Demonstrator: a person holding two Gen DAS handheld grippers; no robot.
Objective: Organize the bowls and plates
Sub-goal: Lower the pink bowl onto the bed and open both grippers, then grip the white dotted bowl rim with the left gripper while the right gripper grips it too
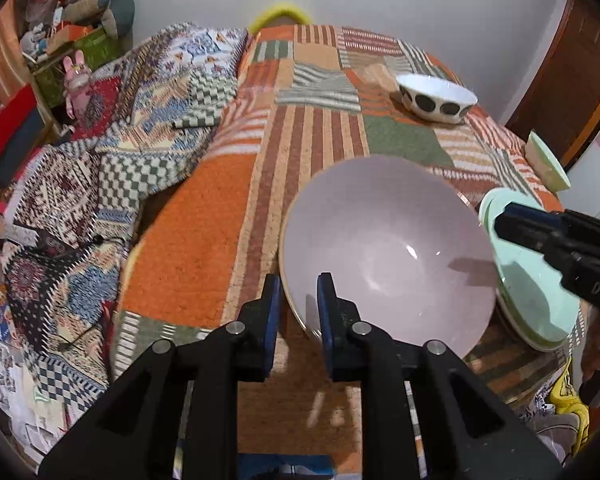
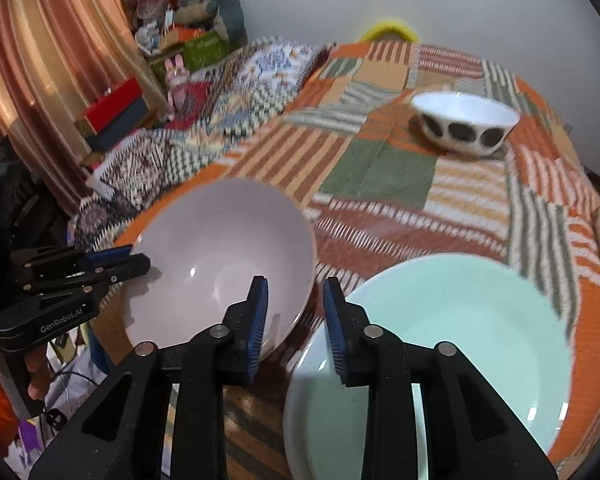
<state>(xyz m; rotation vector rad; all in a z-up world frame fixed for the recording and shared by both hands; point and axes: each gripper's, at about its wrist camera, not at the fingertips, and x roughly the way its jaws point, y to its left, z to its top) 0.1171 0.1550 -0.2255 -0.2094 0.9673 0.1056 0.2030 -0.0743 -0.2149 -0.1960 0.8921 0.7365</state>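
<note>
The plates and bowls lie on a bed spread with a patchwork blanket, and the sorting looks only partly done. Near the front edge sits a large pale lilac bowl, and just to its right a mint-green plate lies on top of at least one white plate whose rim shows beneath it, so a plate stack seems to have begun. Far back on the right stands a white bowl with dark spots, well apart from the others, and at the far right edge of the bed a pale green dish is only partly in view; what kind it is cannot be told.

The left gripper has its fingers at a narrow gap straddling the near-left rim of the lilac bowl; the pads do not appear to press on the rim, so the bowl looks set down, not held. The right gripper hovers over the gap between the lilac bowl and the green plate, its fingers also narrow, with nothing between them.

What is left, judging by the layout: the spotted bowl and the lilac bowl probably have to be brought together, and the dish at the right edge joined to its pile.
</note>
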